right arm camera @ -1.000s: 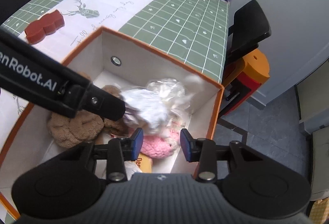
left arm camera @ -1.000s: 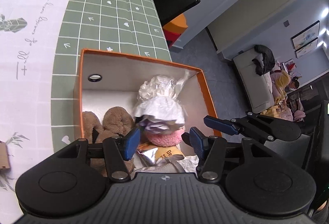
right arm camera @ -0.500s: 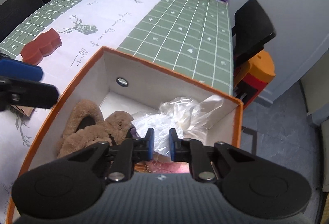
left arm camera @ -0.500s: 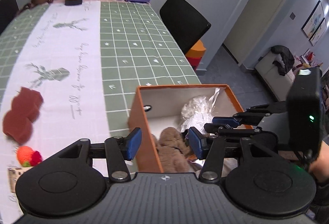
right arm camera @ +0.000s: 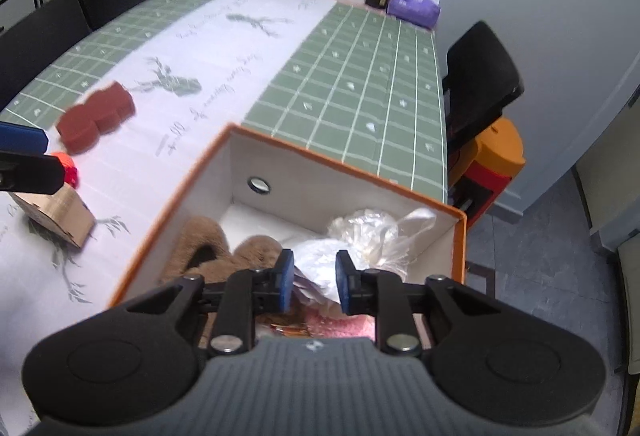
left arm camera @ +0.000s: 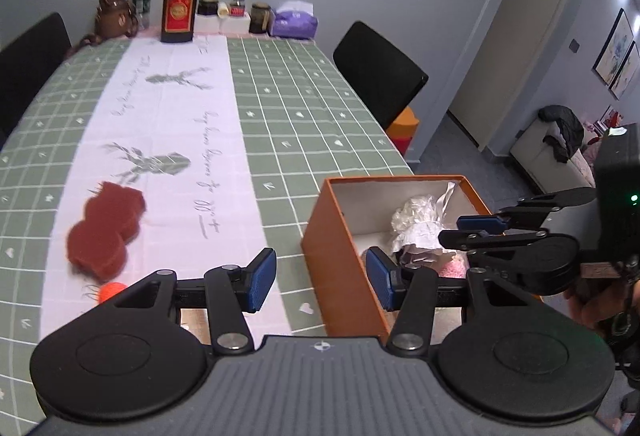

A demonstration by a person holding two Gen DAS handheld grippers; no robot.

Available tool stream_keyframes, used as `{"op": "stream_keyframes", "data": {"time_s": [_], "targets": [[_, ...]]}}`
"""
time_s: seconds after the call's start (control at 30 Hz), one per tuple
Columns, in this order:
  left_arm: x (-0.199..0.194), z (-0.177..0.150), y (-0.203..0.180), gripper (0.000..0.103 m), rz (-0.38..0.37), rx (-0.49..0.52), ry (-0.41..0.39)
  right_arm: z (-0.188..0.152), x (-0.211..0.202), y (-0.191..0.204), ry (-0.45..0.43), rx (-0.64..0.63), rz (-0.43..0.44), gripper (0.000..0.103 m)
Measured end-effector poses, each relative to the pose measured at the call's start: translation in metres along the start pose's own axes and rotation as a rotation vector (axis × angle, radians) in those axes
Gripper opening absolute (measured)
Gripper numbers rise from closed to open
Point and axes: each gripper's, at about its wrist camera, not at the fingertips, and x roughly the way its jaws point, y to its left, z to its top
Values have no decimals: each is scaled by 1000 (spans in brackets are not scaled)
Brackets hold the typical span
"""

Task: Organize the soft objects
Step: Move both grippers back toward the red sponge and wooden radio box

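Note:
An orange box [left arm camera: 340, 248] [right arm camera: 192, 180] stands at the table's near right edge. It holds a brown fuzzy slipper [right arm camera: 212, 248], a crinkled clear plastic bag [left arm camera: 420, 220] [right arm camera: 360, 236] and a pink fluffy item [left arm camera: 454, 268] [right arm camera: 340, 324]. A dark red sponge [left arm camera: 106, 228] [right arm camera: 96, 116] and a small orange-red soft toy [left arm camera: 110, 290] [right arm camera: 66, 166] lie on the white runner. My left gripper [left arm camera: 320, 282] is open and empty, above the box's left wall. My right gripper [right arm camera: 310, 284] is open and empty above the box; it also shows in the left wrist view [left arm camera: 472, 230].
A small cardboard box [right arm camera: 56, 212] sits left of the orange box. A liquor bottle [left arm camera: 179, 4], jars and a purple tissue pack [left arm camera: 294, 22] stand at the table's far end. Black chairs [left arm camera: 376, 76] flank the table; an orange stool [right arm camera: 494, 156] stands beside it.
My left gripper has pulled up and left out of the box, bringing the sponge and toy into view. My right gripper narrowed, then opened again, and has risen above the box.

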Motion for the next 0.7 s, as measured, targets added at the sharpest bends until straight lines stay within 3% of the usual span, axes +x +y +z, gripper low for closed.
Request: {"op": "stream_keyframes", "data": {"time_s": [0.17, 0.4, 0.7], "targets": [[-39, -5, 20, 61, 33, 7, -66, 1, -32, 28, -60, 6, 55, 23], [-82, -21, 54, 61, 116, 13, -79, 3, -61, 86, -121, -10, 169, 33], [-103, -68, 93, 61, 168, -5, -76, -12, -64, 166, -79, -20, 341, 40]]}}
